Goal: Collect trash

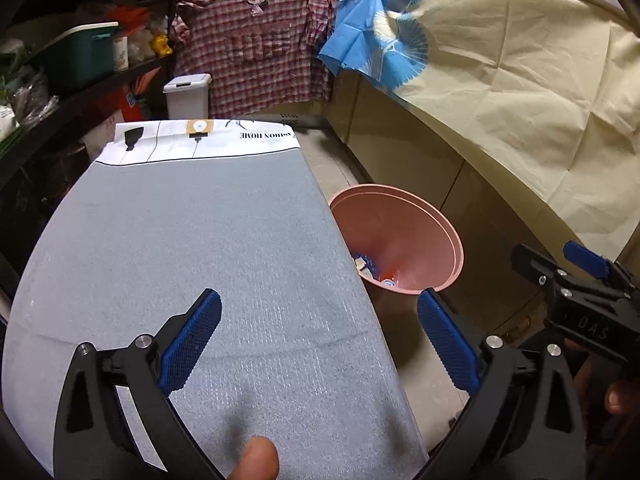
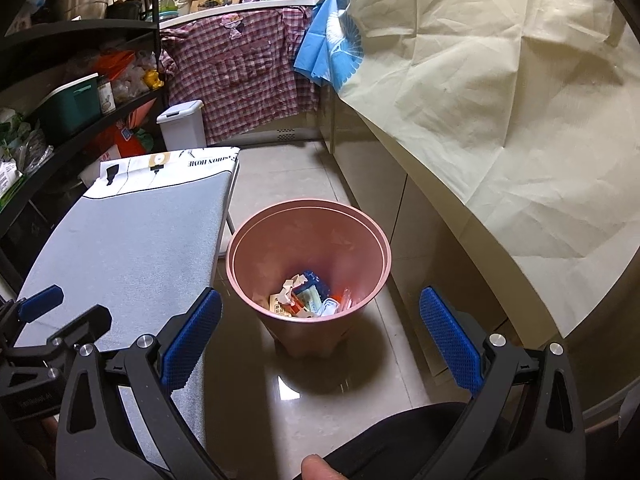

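Right gripper (image 2: 320, 340) spread wide, empty; left gripper (image 1: 320, 340) likewise, over grey ironing board (image 1: 180, 240). Pink bin (image 2: 308, 216) on floor, wrappers (image 2: 308, 296) inside, 12 o'clock of right gripper, 1 o'clock of left. Right nearer.

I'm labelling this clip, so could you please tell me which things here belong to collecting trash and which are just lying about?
Belongs to the job:
- pink bin
- trash inside the bin
- left gripper, open, nothing in it
- right gripper, open, nothing in it

Just lying about:
- grey ironing board
- checked shirt
- white lidded bin
- cream cloth
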Action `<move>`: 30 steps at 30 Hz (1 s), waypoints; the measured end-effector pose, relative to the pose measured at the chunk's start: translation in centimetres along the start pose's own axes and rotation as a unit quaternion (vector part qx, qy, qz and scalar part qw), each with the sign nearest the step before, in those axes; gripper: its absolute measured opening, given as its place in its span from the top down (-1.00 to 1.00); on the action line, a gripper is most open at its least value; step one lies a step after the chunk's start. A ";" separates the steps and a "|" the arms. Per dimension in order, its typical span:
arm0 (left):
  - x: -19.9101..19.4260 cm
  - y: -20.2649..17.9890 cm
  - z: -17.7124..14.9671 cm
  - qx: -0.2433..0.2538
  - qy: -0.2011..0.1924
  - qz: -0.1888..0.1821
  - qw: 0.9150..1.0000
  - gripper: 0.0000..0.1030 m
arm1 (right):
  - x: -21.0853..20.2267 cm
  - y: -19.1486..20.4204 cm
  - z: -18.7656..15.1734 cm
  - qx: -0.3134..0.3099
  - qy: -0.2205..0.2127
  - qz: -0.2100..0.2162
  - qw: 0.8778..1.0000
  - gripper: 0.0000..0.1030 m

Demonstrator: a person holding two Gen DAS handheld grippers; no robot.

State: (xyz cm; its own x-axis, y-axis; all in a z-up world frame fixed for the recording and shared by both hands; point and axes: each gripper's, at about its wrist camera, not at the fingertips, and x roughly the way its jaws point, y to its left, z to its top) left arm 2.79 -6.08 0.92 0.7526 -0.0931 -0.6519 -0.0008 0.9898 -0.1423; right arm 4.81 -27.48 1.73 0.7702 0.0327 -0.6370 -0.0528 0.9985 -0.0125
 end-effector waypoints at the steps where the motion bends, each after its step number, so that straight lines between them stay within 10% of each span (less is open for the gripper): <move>1: 0.0 0.0 0.0 0.000 -0.001 -0.001 1.000 -0.85 | 0.0 0.0 0.0 0.000 -0.001 -0.001 1.000 -0.90; 30: -0.2 0.1 0.2 -0.005 -0.005 -0.015 1.000 -0.85 | 0.2 0.2 0.1 -0.006 0.003 -0.001 1.000 -0.90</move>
State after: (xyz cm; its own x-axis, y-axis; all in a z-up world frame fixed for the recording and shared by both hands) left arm 2.74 -5.93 1.18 0.7583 -0.1218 -0.6404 0.0157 0.9855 -0.1690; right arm 4.96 -27.24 1.65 0.7671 0.0304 -0.6408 -0.0585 0.9980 -0.0226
